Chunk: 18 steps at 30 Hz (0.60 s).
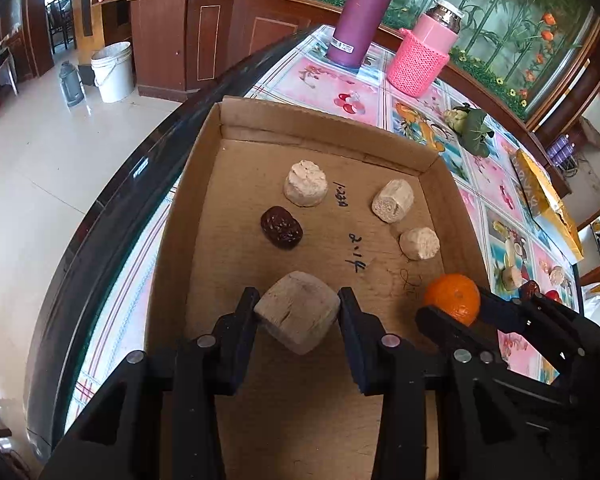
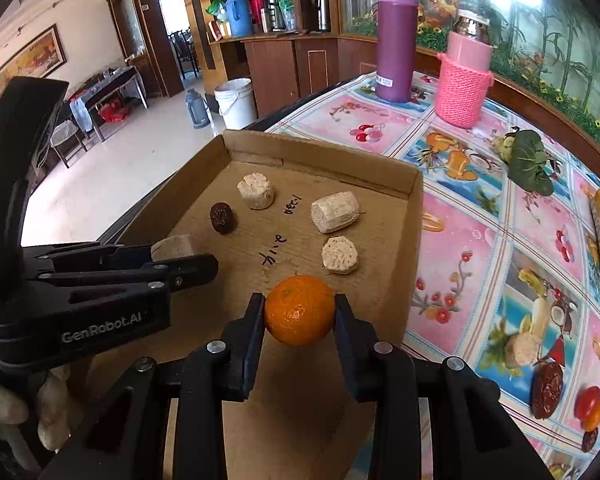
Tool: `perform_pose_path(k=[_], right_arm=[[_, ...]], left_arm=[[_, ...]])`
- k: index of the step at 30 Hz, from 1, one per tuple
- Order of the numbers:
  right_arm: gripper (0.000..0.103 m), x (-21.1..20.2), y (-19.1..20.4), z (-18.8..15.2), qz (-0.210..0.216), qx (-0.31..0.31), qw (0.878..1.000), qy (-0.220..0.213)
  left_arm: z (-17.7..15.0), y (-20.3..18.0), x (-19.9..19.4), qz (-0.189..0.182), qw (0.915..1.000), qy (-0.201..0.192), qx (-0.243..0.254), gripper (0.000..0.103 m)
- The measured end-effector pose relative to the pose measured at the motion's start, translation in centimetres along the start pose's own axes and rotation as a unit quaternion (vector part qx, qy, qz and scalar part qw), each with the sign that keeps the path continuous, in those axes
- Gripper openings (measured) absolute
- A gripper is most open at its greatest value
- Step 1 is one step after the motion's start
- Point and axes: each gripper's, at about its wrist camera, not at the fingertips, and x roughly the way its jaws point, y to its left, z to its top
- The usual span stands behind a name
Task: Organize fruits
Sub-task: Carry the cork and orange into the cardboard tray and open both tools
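Observation:
My left gripper [image 1: 299, 306] is shut on a beige chunk [image 1: 298, 312] and holds it over the cardboard tray [image 1: 324, 128]. My right gripper [image 2: 299, 312] is shut on an orange [image 2: 299, 310], over the tray's near right part; the orange also shows in the left wrist view [image 1: 454, 298]. In the tray lie a dark date [image 1: 281, 227] and three beige chunks: one at the back [image 1: 305, 183], one on its side [image 1: 393, 201] and one by the right wall [image 1: 419, 243]. The left gripper [image 2: 188, 266] also shows in the right wrist view, left of the orange.
A purple bottle [image 2: 394, 40] and a pink knit-covered jar [image 2: 464, 80] stand at the table's far end. A leafy vegetable [image 2: 526, 160] lies right of the tray. More chunks [image 2: 522, 348], a date [image 2: 548, 388] and a small tomato [image 2: 588, 406] lie on the tablecloth at right. A yellow packet [image 1: 548, 204] lies there too.

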Motion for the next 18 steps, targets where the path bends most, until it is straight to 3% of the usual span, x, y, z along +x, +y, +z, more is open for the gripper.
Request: perform_pose_path(k=[4,8,13,18], right_arm=[[0.037,0.9,0.6,0.1,-0.007,-0.009,1.000,0.009],[0.037,1.7,1.2,0.3,-0.020,-0.019,1.000,0.011],[0.040,2.0,1.5,0.4,-0.022,-0.019,1.000,0.008],[0.051,-0.8,1.4,0.1,-0.024,-0.012,0.999,-0.028]], left_arm=[[0.7,0.8,0.3,0.011,0.9999,0.001,0.006,0.039],[0.9,1.5,0.3,-0.002,1.0000,0.005,-0.003,0.047],[0.5,1.1,-1.2,-0.001,0.9996,-0.027,0.002,0.050],[-0.4,1.0,-4.2,-0.013,0.9977,-0.063,-0.019,0.055]])
